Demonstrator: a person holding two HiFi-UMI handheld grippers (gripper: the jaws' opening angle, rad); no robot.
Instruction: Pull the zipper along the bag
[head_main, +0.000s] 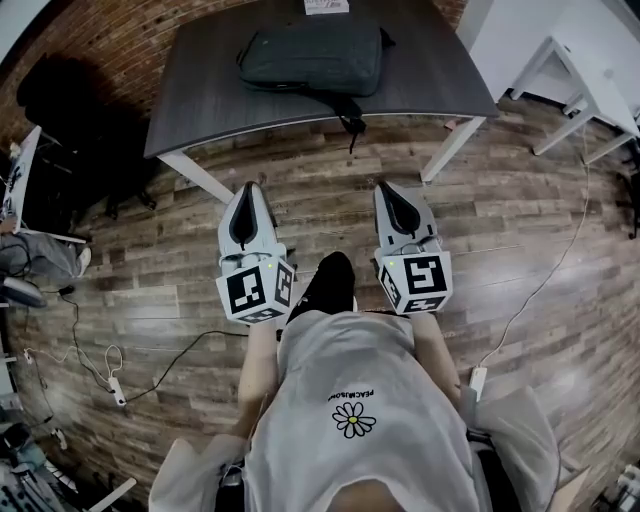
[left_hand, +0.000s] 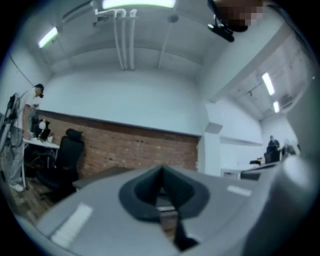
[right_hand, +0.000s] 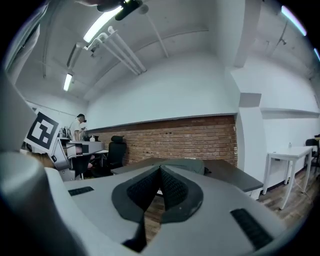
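A dark grey-green bag (head_main: 312, 56) lies flat on the dark table (head_main: 210, 95) at the top of the head view, a black strap hanging over the front edge. Both grippers hang over the wooden floor well short of the table. My left gripper (head_main: 246, 195) is shut with nothing in it, as is my right gripper (head_main: 390, 190). In the right gripper view the bag (right_hand: 187, 164) shows just beyond the closed tips (right_hand: 160, 167). The left gripper view shows closed tips (left_hand: 161, 170) and the table's edge (left_hand: 100, 176); the bag is hidden there.
A black office chair (head_main: 70, 100) stands left of the table. White tables (head_main: 585, 85) stand at the right. Cables and a power strip (head_main: 115, 388) lie on the floor at the left. A person (left_hand: 25, 135) stands by a desk far left.
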